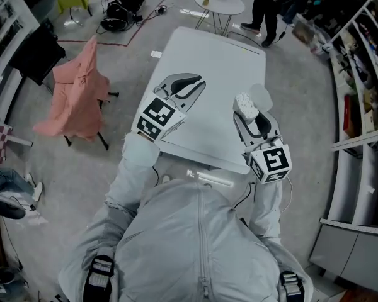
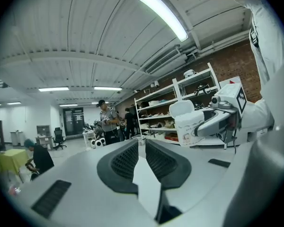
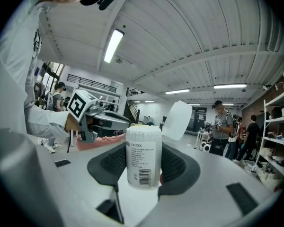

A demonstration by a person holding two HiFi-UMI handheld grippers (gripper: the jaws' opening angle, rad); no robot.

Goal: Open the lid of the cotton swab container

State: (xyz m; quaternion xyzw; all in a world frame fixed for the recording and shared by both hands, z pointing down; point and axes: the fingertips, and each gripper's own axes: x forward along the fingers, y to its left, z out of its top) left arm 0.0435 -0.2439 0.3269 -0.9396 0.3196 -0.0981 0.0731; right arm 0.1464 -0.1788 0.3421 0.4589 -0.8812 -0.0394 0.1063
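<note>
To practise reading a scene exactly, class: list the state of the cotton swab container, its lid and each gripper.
cotton swab container: upright, clamped between the right gripper's jaws.
lid: flipped open, standing up at the container's side.
right gripper: shut on the container.
left gripper: jaws slightly apart, nothing between them.

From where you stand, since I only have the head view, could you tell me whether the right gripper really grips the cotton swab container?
Observer: Yes; the right gripper has the cotton swab container upright, pads pressing both sides.
Operator: How does its lid stand?
Observer: The lid is flipped up, tilting away from the opening.
Operator: And the left gripper?
Observer: The left gripper holds nothing; its jaws stand nearly together.
</note>
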